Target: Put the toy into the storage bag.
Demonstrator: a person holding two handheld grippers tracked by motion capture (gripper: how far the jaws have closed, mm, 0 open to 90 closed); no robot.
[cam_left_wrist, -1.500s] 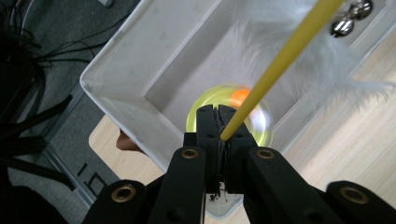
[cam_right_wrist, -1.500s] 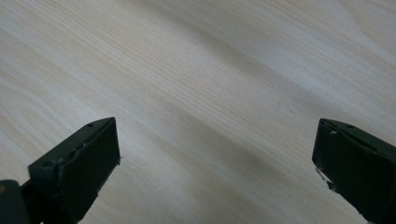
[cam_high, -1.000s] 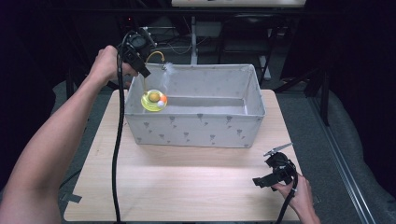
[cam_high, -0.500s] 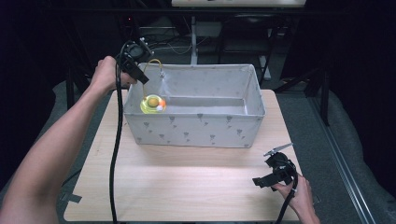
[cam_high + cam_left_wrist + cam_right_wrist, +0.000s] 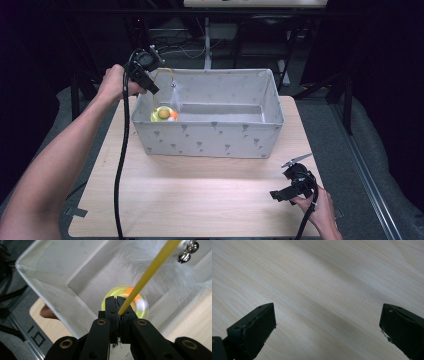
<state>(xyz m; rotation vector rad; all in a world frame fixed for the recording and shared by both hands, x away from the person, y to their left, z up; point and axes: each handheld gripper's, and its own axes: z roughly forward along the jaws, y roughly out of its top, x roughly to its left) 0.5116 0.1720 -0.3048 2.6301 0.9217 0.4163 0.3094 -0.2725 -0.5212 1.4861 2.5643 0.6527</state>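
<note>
Table [image 5: 200,200]: pale wood-grain top, bare in front of the bin; the right gripper view shows the same light grain close up.
Floor: grey, seen around the table; a dark strip of tape lies at the table's near-left corner.
Room: dark; black metal frame legs and loose cables stand behind the table, and a pale board edge runs along the top of the high view.
Bin [image 5: 210,140]: grey fabric box with small dark triangles printed on its walls, set at the far half of the table.
Writing: none that can be read on the bin, table or grippers.
Left gripper [image 5: 150,86]: held over the bin's far-left corner, jaws pinched tight on the near end of the wand.
Wand [image 5: 147,272]: thin yellow stick rising out of the jaws and arching over the bin's left end; white feathers [image 5: 162,277] and small silver bells [image 5: 187,251] hang at its far end, inside the bin.
Toy [image 5: 164,114]: round, yellow-green with an orange spot, on the bin floor at the left end, below the wand; blurred in the left gripper view.
Right gripper [image 5: 292,187]: low over the table's near-right corner, well apart from the bin, jaws spread wide with nothing between them.
</note>
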